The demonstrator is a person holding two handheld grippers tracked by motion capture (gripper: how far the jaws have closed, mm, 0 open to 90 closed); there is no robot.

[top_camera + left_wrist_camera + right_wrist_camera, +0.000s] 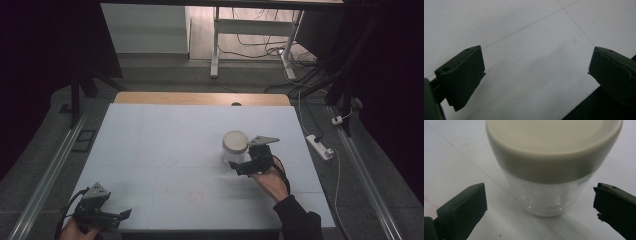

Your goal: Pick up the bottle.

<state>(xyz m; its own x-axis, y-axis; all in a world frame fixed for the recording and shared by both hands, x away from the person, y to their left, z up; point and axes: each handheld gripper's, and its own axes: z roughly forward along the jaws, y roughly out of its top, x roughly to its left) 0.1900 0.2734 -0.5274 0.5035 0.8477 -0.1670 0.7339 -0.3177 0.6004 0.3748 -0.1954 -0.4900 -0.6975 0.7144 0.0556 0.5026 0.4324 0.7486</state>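
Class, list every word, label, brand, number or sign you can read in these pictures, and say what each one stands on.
No readable text anywhere.
The jar and its cream lid are plain.
The white table bears only faint reddish smudges, no letters.
The right gripper and left gripper show no markings.

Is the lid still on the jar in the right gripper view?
Yes, the cream lid sits fully on the clear jar.

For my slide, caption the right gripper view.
Open right gripper faces an upright clear plastic jar with cream lid.
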